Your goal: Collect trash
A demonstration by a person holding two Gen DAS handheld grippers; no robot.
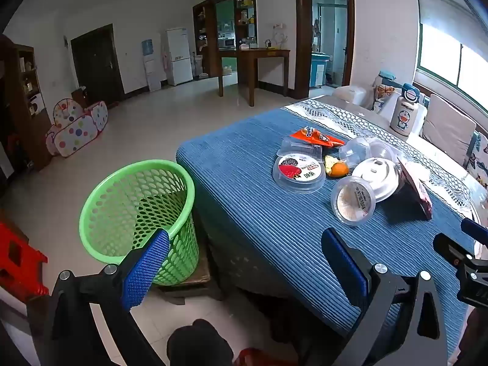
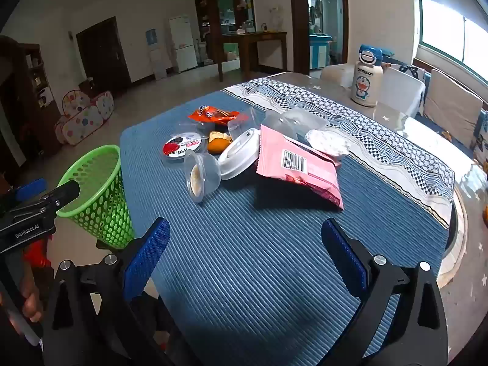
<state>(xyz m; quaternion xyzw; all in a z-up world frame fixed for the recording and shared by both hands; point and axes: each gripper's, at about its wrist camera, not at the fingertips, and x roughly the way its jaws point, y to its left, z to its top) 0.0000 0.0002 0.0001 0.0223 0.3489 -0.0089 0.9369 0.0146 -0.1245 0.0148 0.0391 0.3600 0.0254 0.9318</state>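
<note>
A pile of trash lies on the blue table mat (image 2: 244, 259): a pink wrapper (image 2: 300, 167), a white lid (image 2: 239, 154), a clear cup on its side (image 2: 201, 174), a round labelled tub (image 2: 183, 148), orange peel (image 2: 218, 143) and an orange wrapper (image 2: 215, 114). A green mesh bin (image 1: 137, 210) stands on the floor at the table's left corner. My left gripper (image 1: 244, 244) is open over the table's near corner, with the bin at its left finger. My right gripper (image 2: 245, 235) is open above bare mat, short of the pile. Neither holds anything.
A cartoon-printed bottle (image 2: 366, 76) stands at the table's far side, with sofa cushions (image 2: 451, 109) behind it. A red stool (image 1: 18, 262) sits on the floor at the left. A spotted play tent (image 1: 76, 128) lies farther off on the tiled floor.
</note>
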